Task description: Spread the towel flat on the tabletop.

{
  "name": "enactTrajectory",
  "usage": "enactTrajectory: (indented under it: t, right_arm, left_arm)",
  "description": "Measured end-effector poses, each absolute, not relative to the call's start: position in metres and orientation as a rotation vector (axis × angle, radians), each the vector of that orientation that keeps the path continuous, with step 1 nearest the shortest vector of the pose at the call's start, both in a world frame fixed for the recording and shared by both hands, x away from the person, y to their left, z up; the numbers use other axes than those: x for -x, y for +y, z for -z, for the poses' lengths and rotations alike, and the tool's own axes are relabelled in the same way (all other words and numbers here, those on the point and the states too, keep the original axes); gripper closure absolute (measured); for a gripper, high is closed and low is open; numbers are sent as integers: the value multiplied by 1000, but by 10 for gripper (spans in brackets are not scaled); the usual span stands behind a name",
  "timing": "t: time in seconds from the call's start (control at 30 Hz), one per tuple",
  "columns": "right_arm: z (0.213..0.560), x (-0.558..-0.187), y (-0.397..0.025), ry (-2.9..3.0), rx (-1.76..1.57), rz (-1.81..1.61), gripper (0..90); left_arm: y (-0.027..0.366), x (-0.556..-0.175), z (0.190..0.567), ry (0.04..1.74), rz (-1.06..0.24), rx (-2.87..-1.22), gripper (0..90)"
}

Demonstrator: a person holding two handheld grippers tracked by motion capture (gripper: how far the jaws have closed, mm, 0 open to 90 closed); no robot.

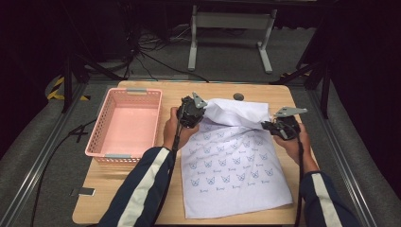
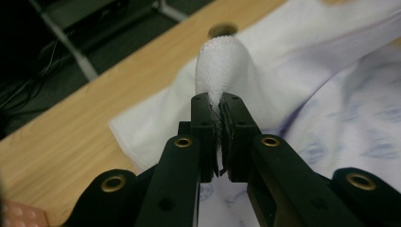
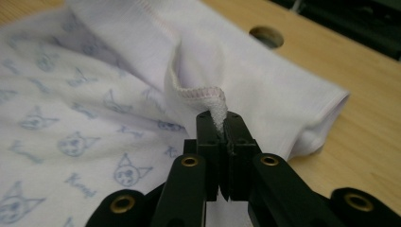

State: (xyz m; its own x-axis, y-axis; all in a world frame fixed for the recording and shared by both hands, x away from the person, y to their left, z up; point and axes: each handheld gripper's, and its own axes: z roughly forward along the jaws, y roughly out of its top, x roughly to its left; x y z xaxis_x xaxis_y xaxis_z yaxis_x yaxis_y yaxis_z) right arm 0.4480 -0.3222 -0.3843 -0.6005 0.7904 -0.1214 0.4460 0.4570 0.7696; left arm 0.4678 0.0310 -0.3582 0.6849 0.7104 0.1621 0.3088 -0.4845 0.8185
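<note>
Pinching the far edge of the white cloth (image 1: 236, 156) with both tools, I am folding it toward me across the bench (image 1: 108, 189). My left gripper (image 2: 217, 106) is holding its jaws closed on a bunched tuft of fabric that is puffing out above the tips, and my right gripper (image 3: 218, 118) is clamping its jaws shut on a stitched hem corner. In the high view the left gripper (image 1: 191, 112) and the right gripper (image 1: 279, 126) are sitting at the two sides of the raised fold, with the plain underside showing behind them and the cat-print face lying flat nearer my sleeves. The pink basket (image 1: 101, 137) is standing just to the left of the cloth, apart from it.

I am judging this cloth as light, soft and limp: it is sagging between my two grips and will drape wherever I let it. The hem is the better place to hold, since the stitching is giving the jaws something thicker to bite. A thin pinch could slip out if I am pulling unevenly.
</note>
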Motion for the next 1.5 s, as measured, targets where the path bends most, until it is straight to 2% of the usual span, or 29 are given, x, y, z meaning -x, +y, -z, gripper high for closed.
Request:
enactTrajectory:
  t: [0.13,0.3,0.33,0.37,0.47,0.5,0.53,0.57,0.63,0.7,0.73,0.77,0.8,0.97,1.1,1.27,1.33,1.37,1.5]
  right_arm:
    - [355,-427,-340,2187,-975,-1071,871]
    - [337,-391,-359,2206,-890,-1144,870]
    - [337,-391,-359,2206,-890,-1144,870]
    - [338,-373,-367,2228,-862,-1175,870]
    - [346,-351,-374,2277,-809,-1197,869]
    - [346,-351,-374,2277,-809,-1197,869]
    - [356,-334,-377,2351,-773,-1175,869]
    - [356,-334,-377,2351,-773,-1175,869]
    - [368,-311,-379,2441,-717,-1092,869]
    - [373,-304,-381,2472,-705,-1103,868]
    - [387,-289,-381,2571,-668,-1045,866]
    - [392,-285,-381,2600,-655,-1026,866]
    - [399,-280,-381,2634,-654,-1007,865]
    - [431,-272,-378,2759,-680,-901,863]
    - [444,-275,-376,2764,-710,-909,864]
    - [444,-280,-368,2733,-703,-879,865]
    - [444,-285,-360,2687,-716,-841,867]
    - [444,-288,-358,2677,-718,-834,867]
    - [446,-298,-355,2647,-747,-852,868]
  left_arm:
    - [53,-434,331,692,-652,-2023,849]
    - [72,-382,334,567,-576,-1980,840]
    - [72,-382,334,567,-576,-1980,837]
    - [74,-370,337,544,-557,-1978,837]
    - [76,-331,356,429,-493,-2044,835]
    - [76,-331,356,429,-493,-2044,836]
    - [76,-322,362,426,-468,-2064,834]
    - [77,-313,369,403,-415,-2080,834]
    - [77,-303,381,386,-375,-2131,836]
    - [76,-292,397,354,-308,-2182,836]
    - [73,-285,414,352,-243,-2240,838]
    - [71,-283,422,335,-208,-2276,836]
    - [71,-283,422,335,-208,-2276,837]
    - [64,-287,451,330,-230,-2474,842]
    - [72,-301,457,386,-200,-2454,850]
    - [71,-317,456,420,-291,-2475,852]
    - [70,-324,457,452,-291,-2466,852]
    - [68,-333,457,470,-346,-2467,853]
    - [66,-352,459,535,-411,-2437,853]
